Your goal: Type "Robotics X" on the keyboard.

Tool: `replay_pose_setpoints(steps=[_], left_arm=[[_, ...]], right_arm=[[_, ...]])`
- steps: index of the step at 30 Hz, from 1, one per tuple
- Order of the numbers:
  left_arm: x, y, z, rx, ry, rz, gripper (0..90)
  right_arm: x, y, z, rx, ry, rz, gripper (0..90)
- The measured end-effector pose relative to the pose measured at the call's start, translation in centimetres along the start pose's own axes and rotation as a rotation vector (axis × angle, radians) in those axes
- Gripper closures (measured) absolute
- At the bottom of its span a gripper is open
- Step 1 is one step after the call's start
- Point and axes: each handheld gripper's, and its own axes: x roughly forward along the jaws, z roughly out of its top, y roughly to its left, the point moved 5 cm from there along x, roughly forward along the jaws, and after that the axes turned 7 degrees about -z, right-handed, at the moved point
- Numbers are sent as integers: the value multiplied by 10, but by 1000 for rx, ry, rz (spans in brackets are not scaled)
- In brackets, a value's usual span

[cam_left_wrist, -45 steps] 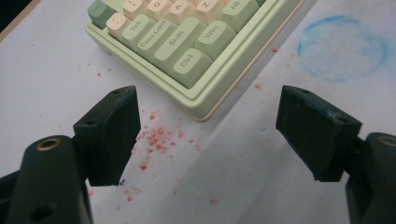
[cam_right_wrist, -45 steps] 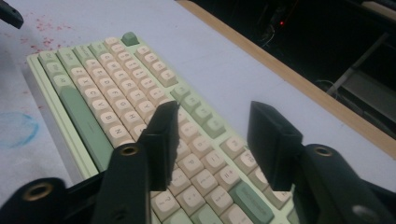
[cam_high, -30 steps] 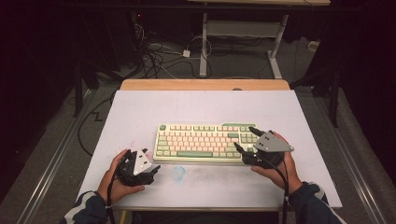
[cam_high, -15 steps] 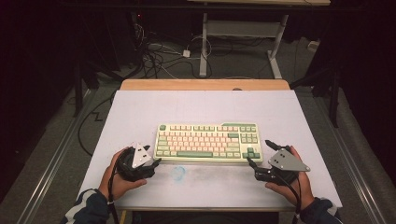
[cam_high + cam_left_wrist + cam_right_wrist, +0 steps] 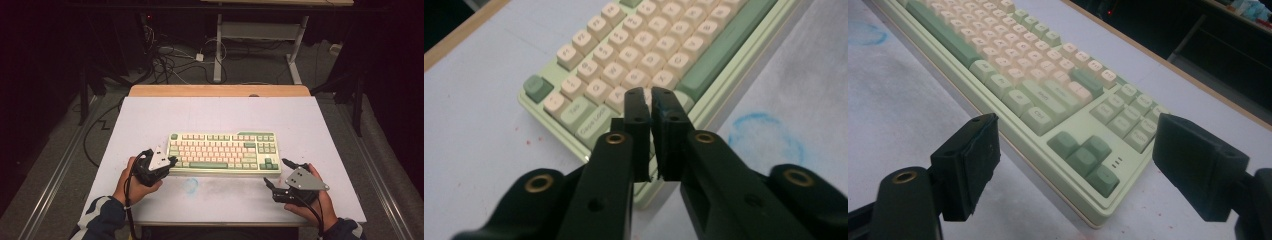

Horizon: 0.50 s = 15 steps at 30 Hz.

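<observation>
2 grippers by keyboard: left gripper just closed, nothing btwn; right gripper jaws spread.

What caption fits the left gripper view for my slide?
Left gripper, jaws shut on nothing, hangs over the front left corner of the green keyboard.

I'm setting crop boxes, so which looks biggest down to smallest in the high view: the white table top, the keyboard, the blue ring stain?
1. White table top, by far the largest.
2. Keyboard.
3. Blue ring stain, small and faint, in front of the keyboard.
</observation>
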Motion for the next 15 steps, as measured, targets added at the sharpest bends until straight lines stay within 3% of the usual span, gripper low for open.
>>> replay_pose_setpoints(steps=[3,10,15], left_arm=[[7,-6,8,5,-19,-17,872],[33,-16,14,26,21,-46,871],[48,-22,22,30,10,-66,871]], right_arm=[[2,1,-1,5,25,9,198],[2,-3,-2,22,23,-13,204],[3,-3,-3,18,28,-13,207]])
